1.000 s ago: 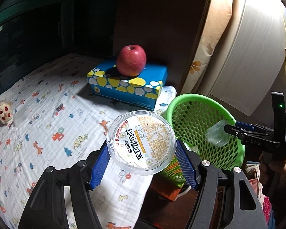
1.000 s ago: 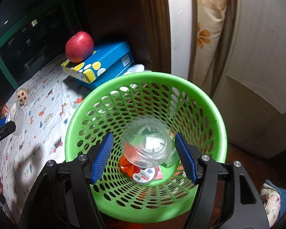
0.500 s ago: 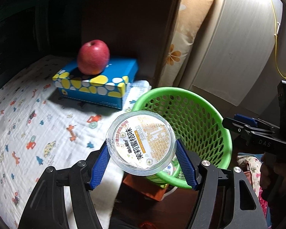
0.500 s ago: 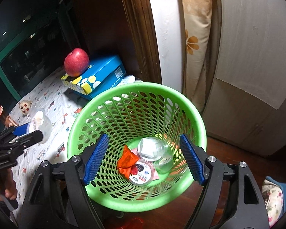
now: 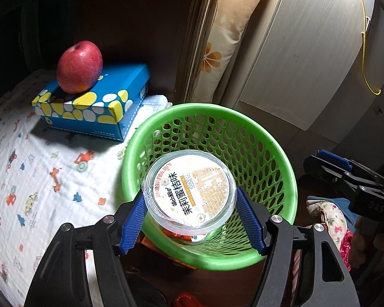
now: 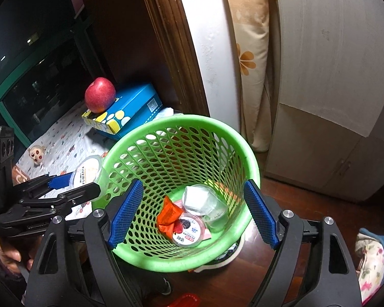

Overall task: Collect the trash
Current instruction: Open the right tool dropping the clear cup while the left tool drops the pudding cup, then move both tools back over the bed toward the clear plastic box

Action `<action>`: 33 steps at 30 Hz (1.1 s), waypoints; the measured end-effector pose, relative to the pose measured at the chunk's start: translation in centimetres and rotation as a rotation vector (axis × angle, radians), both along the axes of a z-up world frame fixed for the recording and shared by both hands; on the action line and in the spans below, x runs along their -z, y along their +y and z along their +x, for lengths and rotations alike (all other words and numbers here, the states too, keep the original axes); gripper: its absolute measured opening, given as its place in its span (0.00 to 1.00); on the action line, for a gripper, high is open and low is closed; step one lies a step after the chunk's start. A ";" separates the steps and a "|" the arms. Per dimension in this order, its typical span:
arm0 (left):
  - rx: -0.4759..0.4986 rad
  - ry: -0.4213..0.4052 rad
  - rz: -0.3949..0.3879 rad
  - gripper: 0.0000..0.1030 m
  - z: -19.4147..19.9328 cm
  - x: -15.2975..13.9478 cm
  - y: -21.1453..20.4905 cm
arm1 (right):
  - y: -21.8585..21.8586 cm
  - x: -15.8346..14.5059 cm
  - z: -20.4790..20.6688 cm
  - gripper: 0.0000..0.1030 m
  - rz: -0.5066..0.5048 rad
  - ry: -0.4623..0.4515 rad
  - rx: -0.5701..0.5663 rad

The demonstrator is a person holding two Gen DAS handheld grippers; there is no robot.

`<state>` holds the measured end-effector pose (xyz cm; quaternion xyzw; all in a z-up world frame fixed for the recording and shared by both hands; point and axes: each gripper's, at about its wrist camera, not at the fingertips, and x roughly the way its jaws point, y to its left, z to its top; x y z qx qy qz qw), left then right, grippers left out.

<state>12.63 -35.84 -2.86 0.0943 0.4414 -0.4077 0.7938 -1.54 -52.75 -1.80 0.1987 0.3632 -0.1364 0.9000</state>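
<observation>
My left gripper is shut on a clear plastic cup with a white and orange printed lid, held over the near rim of the green mesh basket. In the right wrist view that cup hangs just outside the basket's left rim. My right gripper hovers above the basket with nothing between its blue pads, and its jaws are opening. At the basket's bottom lie a clear cup, an orange wrapper and a small printed cup.
A red apple sits on a blue spotted box on a bed with a patterned sheet. A small doll lies on the sheet. A wardrobe and a flowered cushion stand behind the basket.
My left gripper carried the printed cup rightward from over the bed to the basket's rim. The right gripper let the clear cup fall into the basket, opened wider and drew back upward.
</observation>
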 end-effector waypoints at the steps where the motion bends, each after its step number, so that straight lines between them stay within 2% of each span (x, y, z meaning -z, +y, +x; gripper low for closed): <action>1: 0.003 0.004 0.000 0.63 0.0 0.1 -0.2 | -0.1 0.0 -0.1 0.78 0.001 0.000 0.003; 6: 0.005 0.016 -0.001 0.71 0.0 0.4 -0.8 | -0.3 0.3 -0.4 0.78 0.008 0.002 0.009; 15: -0.035 0.017 -0.005 0.71 0.8 0.2 1.3 | 0.6 0.3 0.1 0.78 0.014 -0.001 -0.018; 26: -0.215 -0.028 0.005 0.71 3.2 -1.0 9.1 | 4.2 -0.1 3.3 0.79 0.009 -0.007 -0.120; 33: -0.361 -0.014 0.003 0.71 5.1 -0.7 15.6 | 7.6 -0.5 6.2 0.79 0.001 -0.006 -0.208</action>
